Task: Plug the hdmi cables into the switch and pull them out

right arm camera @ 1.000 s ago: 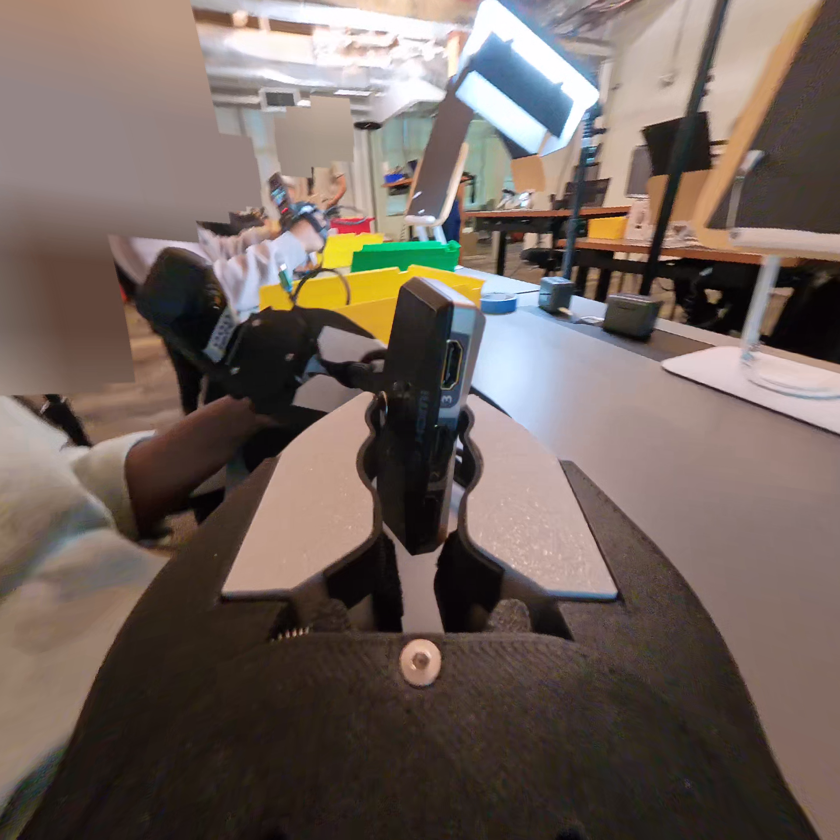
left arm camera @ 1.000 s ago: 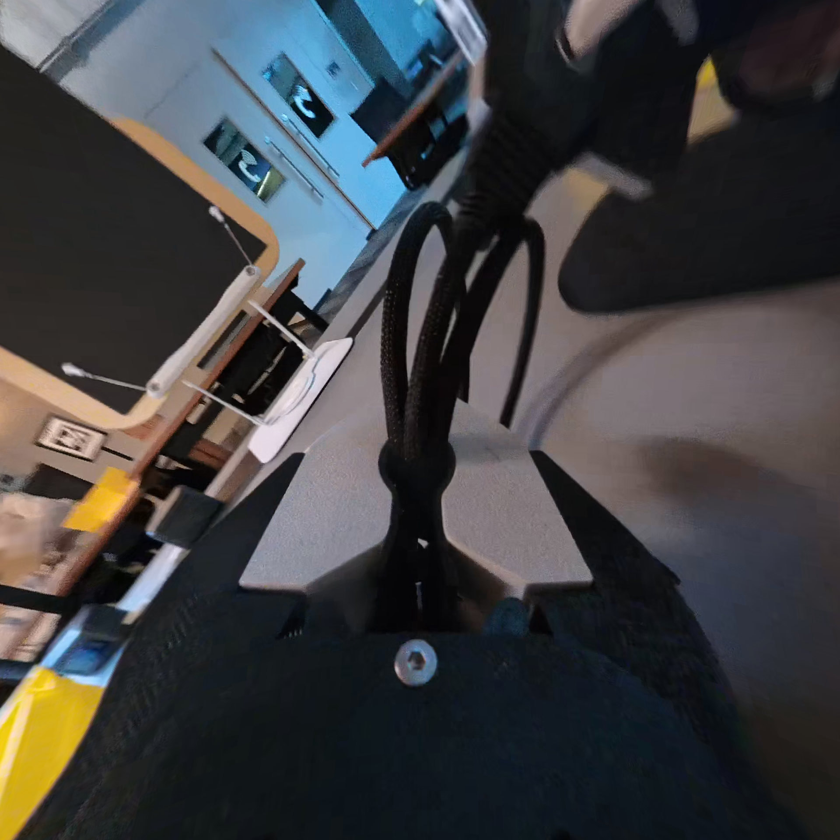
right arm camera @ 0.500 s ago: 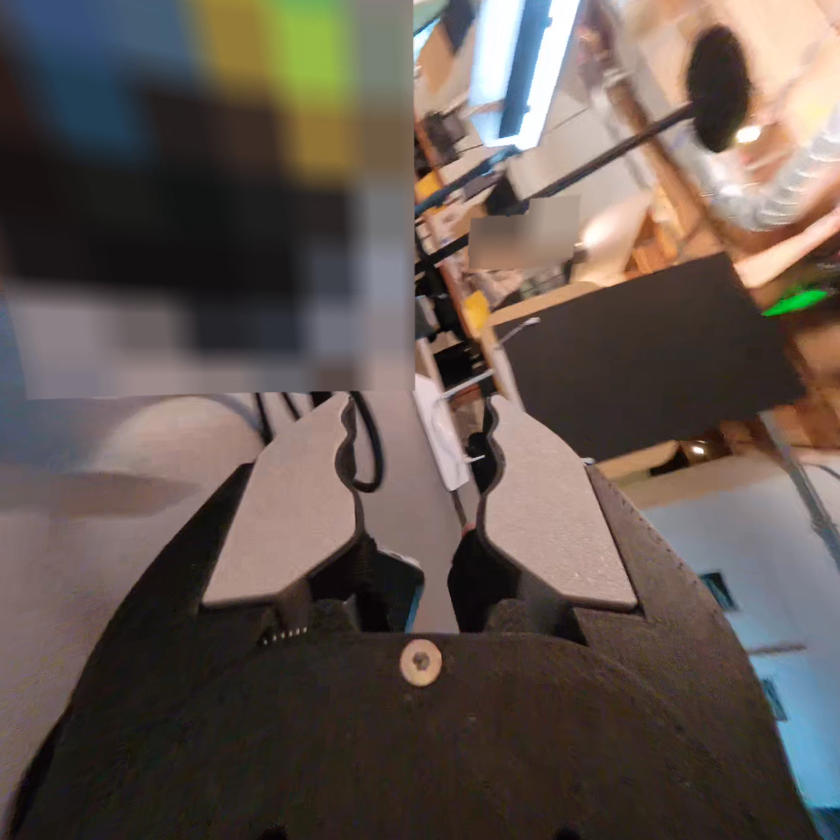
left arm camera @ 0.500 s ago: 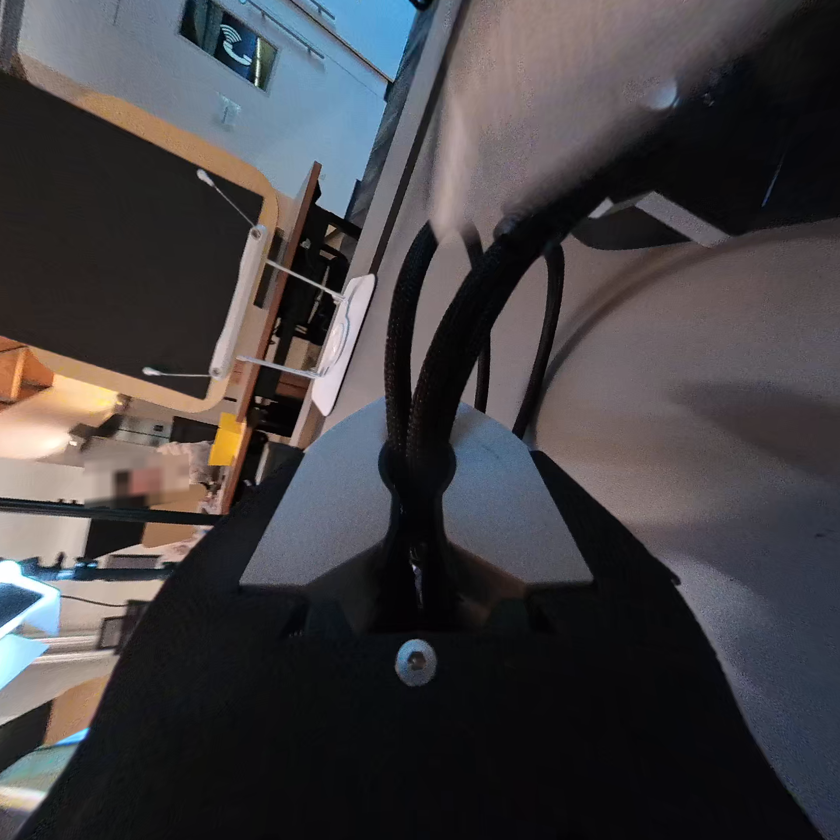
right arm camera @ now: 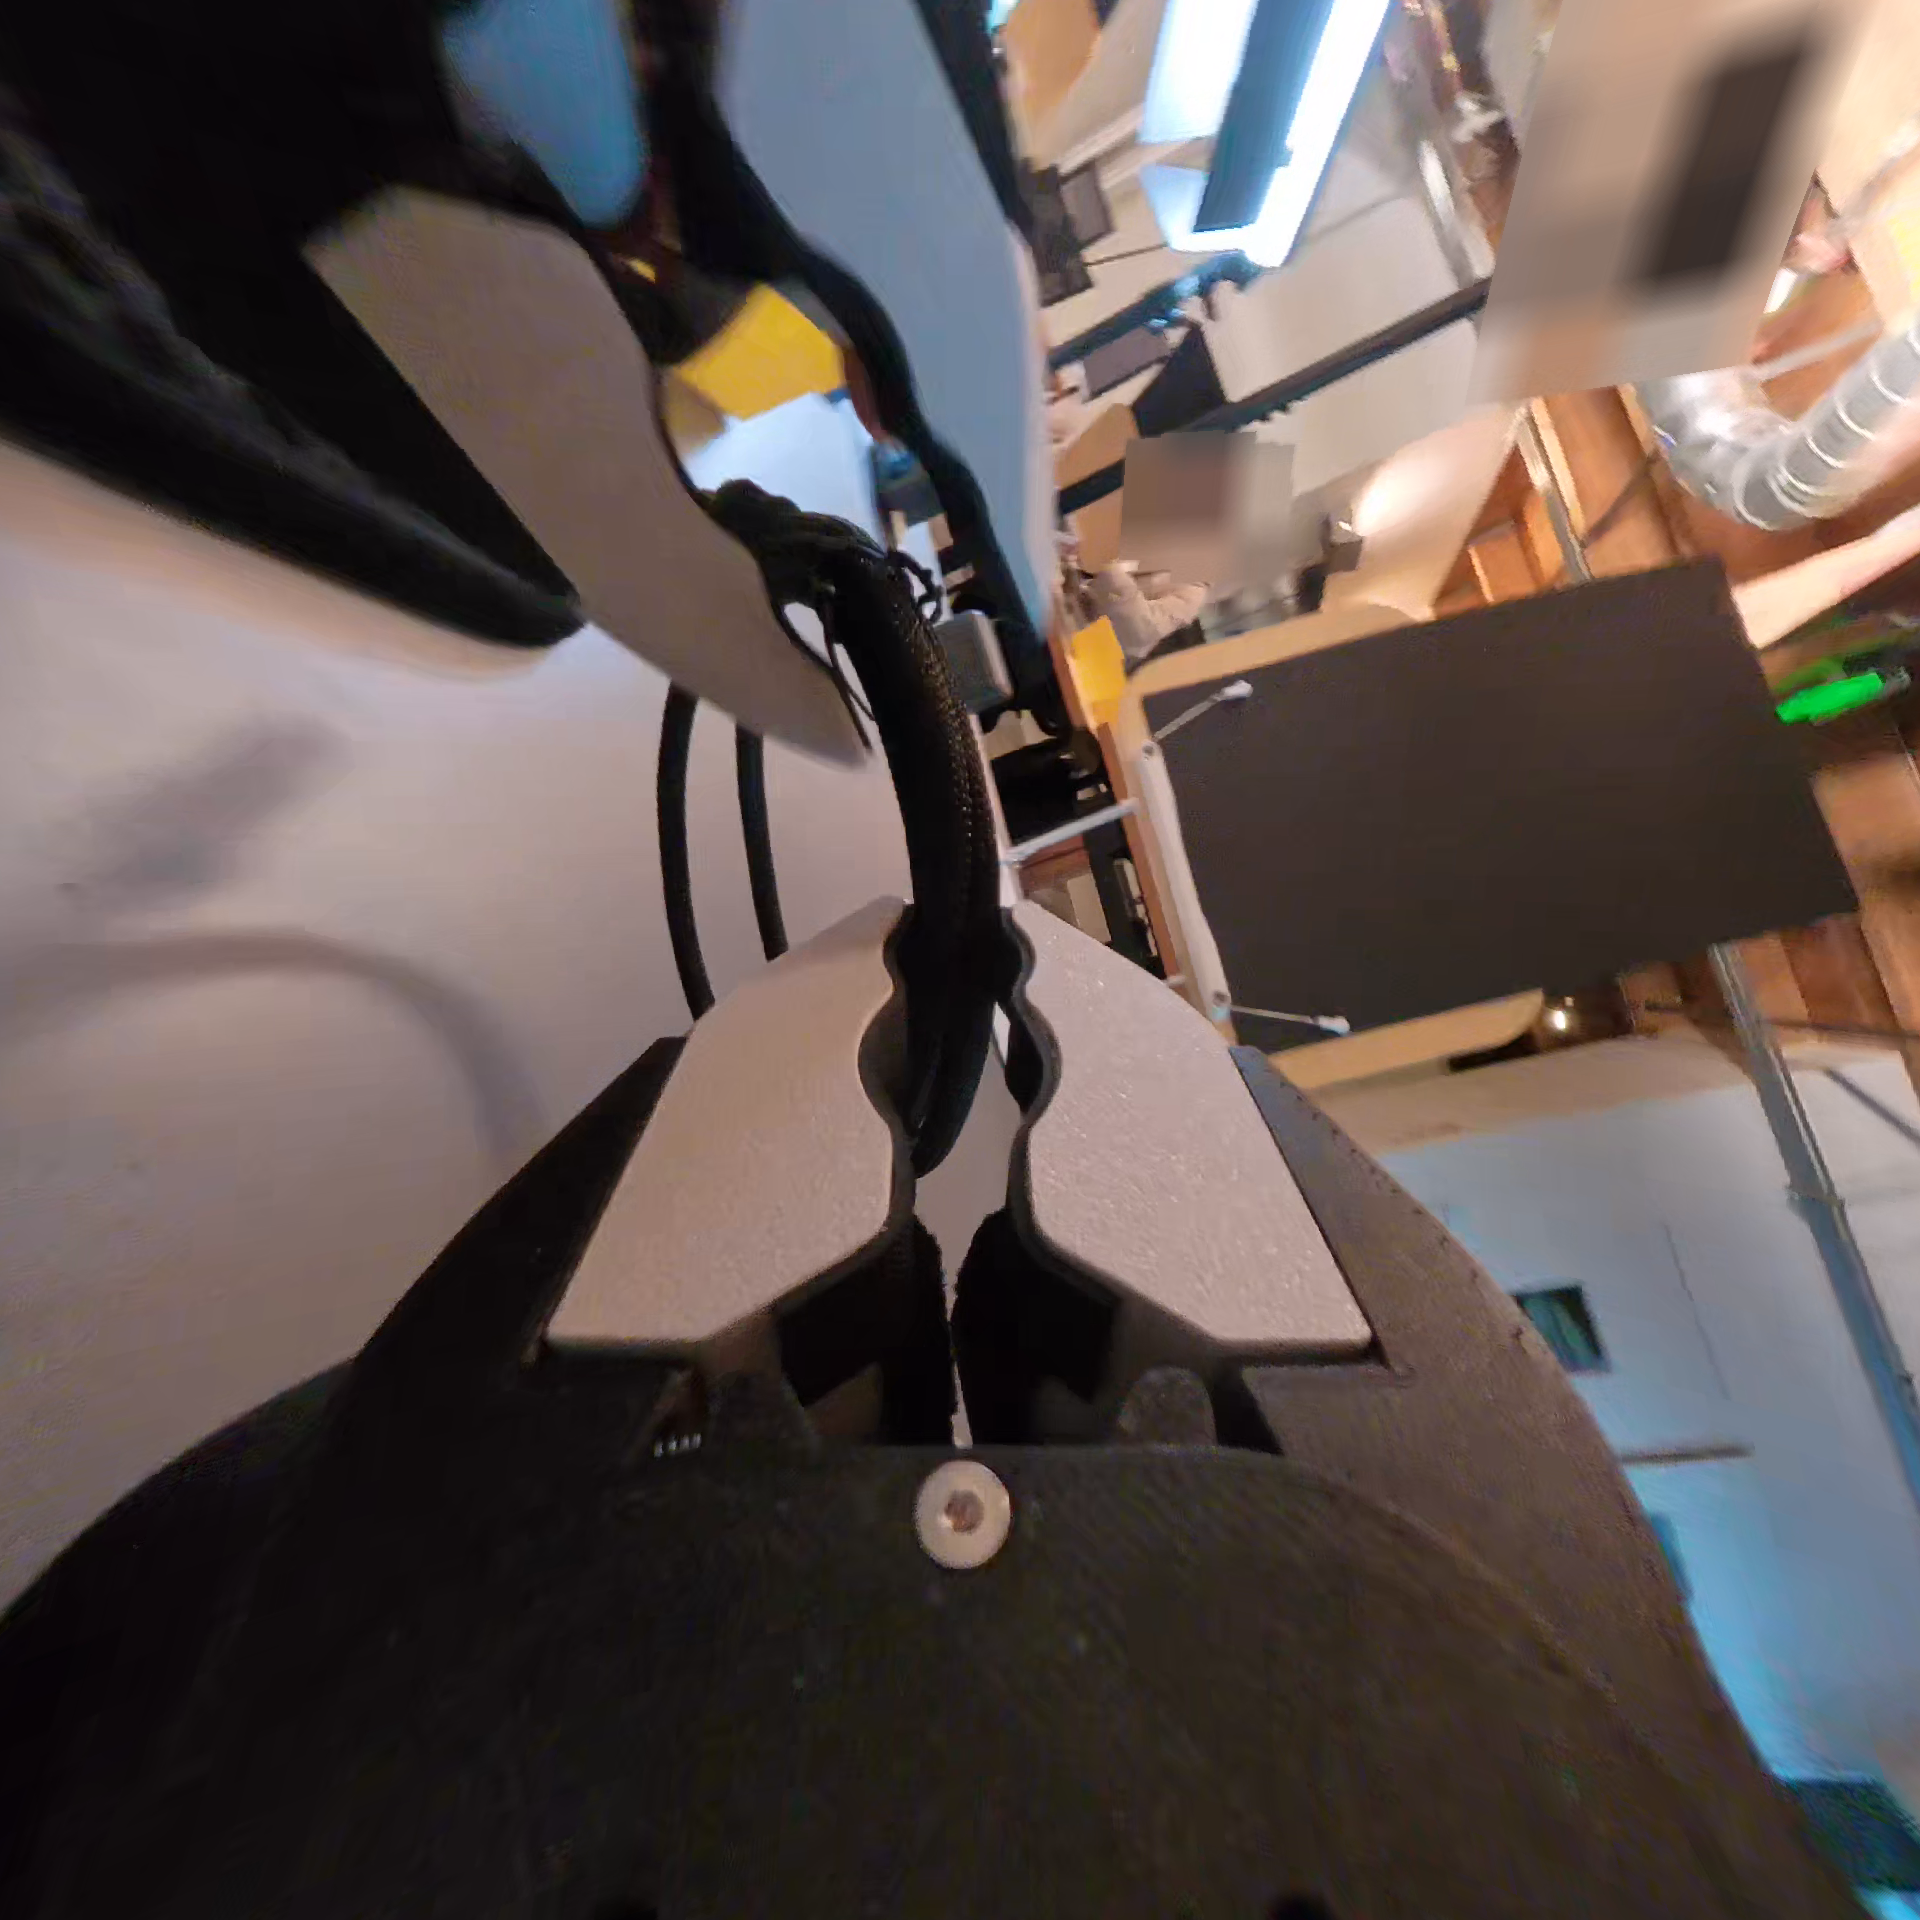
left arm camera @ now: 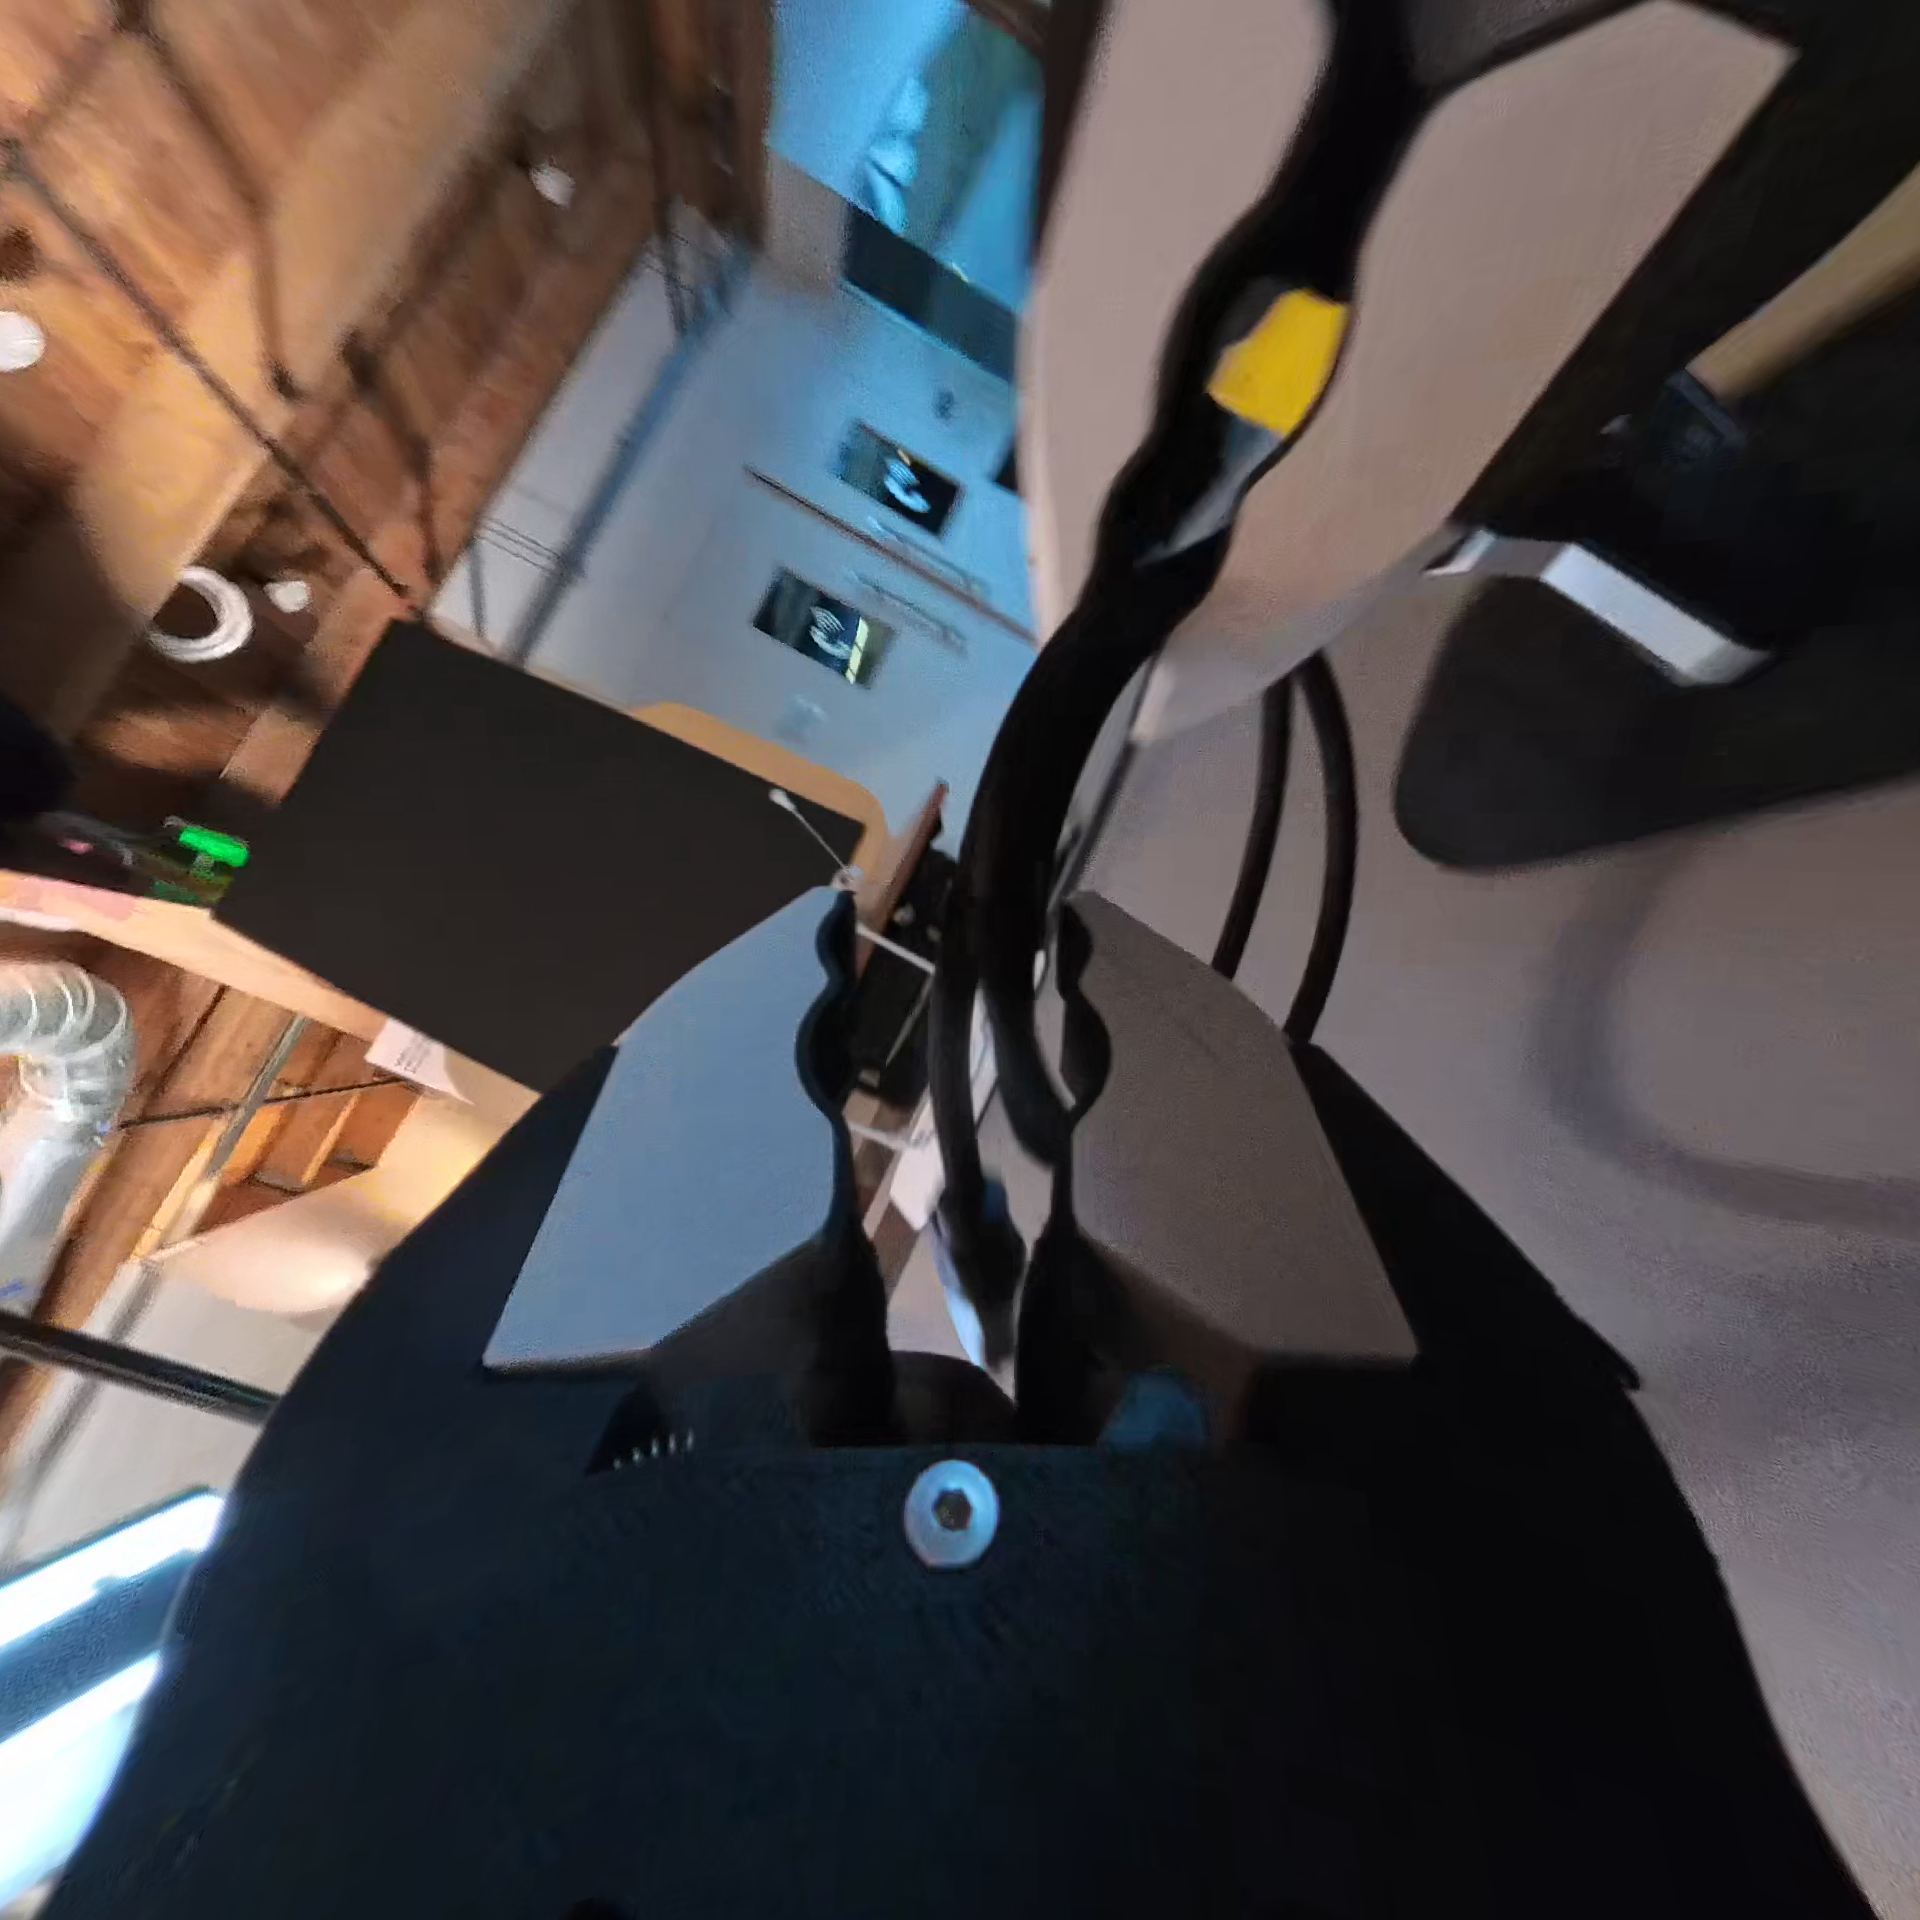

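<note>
Now we see left gripper (left arm camera: 951,1049) wide open around loose black cable (left arm camera: 987,935); right gripper (right arm camera: 956,1023) pinches same cable (right arm camera: 940,748).

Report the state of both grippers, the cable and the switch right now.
Left black-and-grey two-finger gripper: open, cable passing loosely between its fingers.
Right black-and-grey two-finger gripper: shut on the cable.
Braided black HDMI cable: looped, pinched by the right gripper.
Silver-edged black switch: lying on the grey table, held by neither gripper; ports hidden.
</note>
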Motion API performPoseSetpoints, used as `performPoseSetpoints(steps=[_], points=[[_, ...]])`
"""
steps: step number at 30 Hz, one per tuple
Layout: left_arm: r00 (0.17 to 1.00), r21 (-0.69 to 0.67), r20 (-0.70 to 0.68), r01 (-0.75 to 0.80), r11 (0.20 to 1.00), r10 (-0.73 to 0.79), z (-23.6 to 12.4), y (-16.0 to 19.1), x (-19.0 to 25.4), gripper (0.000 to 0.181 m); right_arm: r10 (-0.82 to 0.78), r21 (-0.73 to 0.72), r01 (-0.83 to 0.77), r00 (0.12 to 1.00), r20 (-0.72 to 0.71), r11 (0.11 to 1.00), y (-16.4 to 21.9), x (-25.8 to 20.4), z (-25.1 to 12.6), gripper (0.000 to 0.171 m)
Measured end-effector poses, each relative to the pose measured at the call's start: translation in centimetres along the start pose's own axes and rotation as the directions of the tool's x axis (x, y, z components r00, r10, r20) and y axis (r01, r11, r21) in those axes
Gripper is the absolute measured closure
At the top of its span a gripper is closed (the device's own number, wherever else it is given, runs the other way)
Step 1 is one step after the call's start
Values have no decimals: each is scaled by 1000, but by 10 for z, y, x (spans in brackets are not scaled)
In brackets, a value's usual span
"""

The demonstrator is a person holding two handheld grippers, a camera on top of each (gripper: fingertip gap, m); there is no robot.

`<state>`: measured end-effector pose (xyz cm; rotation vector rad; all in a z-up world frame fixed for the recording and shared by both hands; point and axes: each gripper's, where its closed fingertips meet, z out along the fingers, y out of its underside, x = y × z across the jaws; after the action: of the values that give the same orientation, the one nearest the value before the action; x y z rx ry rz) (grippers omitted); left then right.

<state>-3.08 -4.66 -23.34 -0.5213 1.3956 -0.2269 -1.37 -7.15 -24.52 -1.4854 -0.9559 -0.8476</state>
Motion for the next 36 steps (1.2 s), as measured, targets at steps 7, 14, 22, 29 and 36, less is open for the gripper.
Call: performPoseSetpoints(steps=[7,14,22,29,36], points=[[535,379,57,769,514,-843,-24,63,-62,138,139,16,-139,968,-210,990,42,106,-58,157],[273,361,13,896,259,-962,-25,96,-68,142,74,-314,-157,963,-260,936,146,203,-134,157],[369,294,14,887,357,-929,-16,90,-56,144,30,-693,-4,999,25,721,285,209,-165,157],[343,297,9,896,330,-939,-17,93,-58,146,121,-688,126,946,300,715,343,188,-141,157],[341,298,6,897,327,-940,-16,94,-58,147,100,-597,46,973,209,801,360,187,-111,156]])
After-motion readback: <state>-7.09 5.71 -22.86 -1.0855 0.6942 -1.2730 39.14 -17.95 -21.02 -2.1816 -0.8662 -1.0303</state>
